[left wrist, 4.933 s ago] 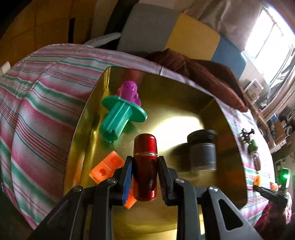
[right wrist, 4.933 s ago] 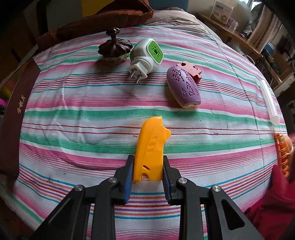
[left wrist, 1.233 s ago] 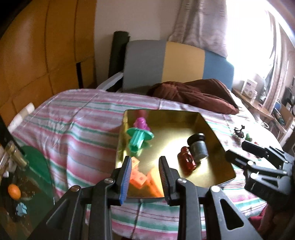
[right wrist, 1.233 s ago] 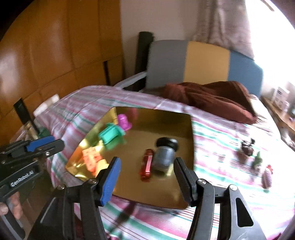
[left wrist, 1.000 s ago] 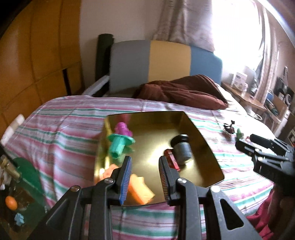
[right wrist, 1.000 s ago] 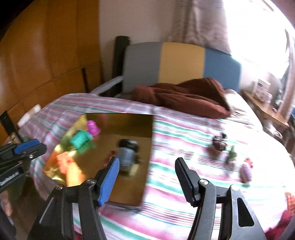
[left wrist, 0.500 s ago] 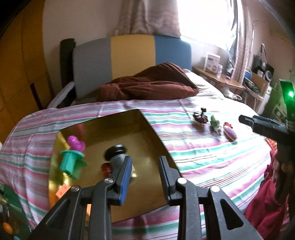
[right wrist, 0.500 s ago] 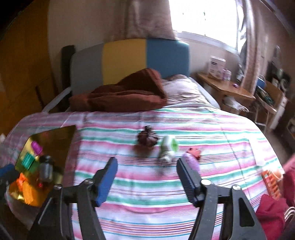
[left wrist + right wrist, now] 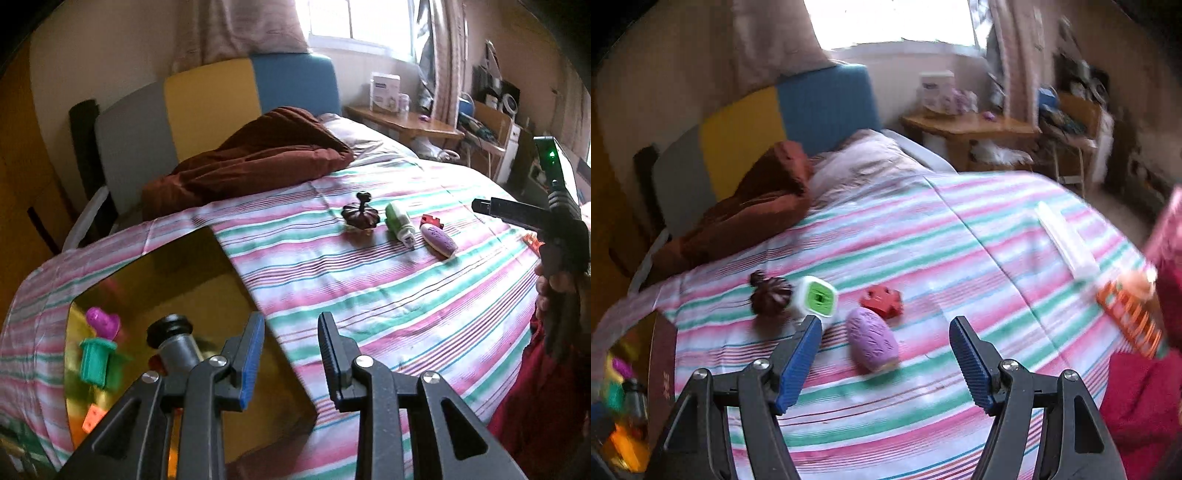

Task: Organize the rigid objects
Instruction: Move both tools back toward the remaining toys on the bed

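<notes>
My left gripper [image 9: 290, 350] hangs over the near right corner of the gold tray [image 9: 229, 273], its jaws narrowly apart with nothing between them. In the tray lie a grey cylinder with a black cap [image 9: 177, 339], a teal piece [image 9: 98, 363], a purple toy [image 9: 101, 319] and orange blocks [image 9: 90, 422]. My right gripper [image 9: 883, 323] is wide open and empty above the striped bedspread. Just ahead of it lie a purple oval case [image 9: 873, 341], a red puzzle-shaped piece [image 9: 882, 301], a white and green plug [image 9: 816, 297] and a dark brown knobbed lid [image 9: 772, 297].
A white bar [image 9: 1063, 240] and an orange ribbed object [image 9: 1130, 317] lie near the bed's right edge. A brown blanket [image 9: 251, 162] is heaped at the headboard. A wooden side table [image 9: 967, 125] stands beyond the bed. Red cloth [image 9: 1137, 391] sits at the lower right.
Both views have swung right, from over the tray toward the objects on the bedspread. The right gripper's jaws stand a little wider. The left jaws keep the same narrow gap.
</notes>
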`<state>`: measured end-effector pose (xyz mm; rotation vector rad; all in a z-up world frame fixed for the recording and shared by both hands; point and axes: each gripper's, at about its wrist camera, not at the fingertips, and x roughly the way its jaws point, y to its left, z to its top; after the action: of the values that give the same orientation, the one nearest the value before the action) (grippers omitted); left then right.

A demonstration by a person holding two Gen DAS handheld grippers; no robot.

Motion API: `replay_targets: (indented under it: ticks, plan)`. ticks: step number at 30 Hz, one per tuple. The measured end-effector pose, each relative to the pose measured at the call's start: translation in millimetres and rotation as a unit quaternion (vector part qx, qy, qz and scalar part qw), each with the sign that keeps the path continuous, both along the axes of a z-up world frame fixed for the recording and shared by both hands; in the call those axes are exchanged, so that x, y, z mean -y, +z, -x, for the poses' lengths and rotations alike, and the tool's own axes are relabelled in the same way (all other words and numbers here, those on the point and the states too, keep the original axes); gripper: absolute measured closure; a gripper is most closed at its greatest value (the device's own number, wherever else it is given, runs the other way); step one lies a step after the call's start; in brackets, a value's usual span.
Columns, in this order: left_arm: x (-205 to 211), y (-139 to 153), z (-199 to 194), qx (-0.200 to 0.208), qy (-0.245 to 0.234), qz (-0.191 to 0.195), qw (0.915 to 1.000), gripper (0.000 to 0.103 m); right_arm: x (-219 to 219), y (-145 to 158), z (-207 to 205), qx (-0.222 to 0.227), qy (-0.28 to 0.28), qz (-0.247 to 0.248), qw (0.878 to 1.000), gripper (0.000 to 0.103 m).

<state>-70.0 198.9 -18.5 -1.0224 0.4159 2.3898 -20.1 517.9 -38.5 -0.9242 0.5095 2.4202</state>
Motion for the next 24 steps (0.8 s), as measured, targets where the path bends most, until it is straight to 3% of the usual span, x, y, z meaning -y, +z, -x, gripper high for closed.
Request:
replay_targets:
  ticks: [8,17,21,24]
  plan:
    - [-50.9,-14.5,18.0,0.028,-0.033,0.010,0.9990,0.073,-18.8,-6.9,-8.4,-0.003,-0.034,0.043,0.999,0.031]
    - [-89.3,-43.2,61.7,0.125,-0.034,-0.023,0.9913,0.073,-27.3,-14.6,-9.4,0.010,-0.047,0.071,0.996,0.031]
    - [-110.3,-55.3,89.6,0.180,-0.042,-0.044,0.9818,0.073,-28.8,-15.4,-10.6,0.008,-0.049,0.080,0.996,0.031]
    - [-127.4,-59.1,111.2,0.196,-0.038,-0.057,0.9783,0.067,-29.5,-15.5,-10.7,0.005,-0.047,0.086,0.995,0.031]
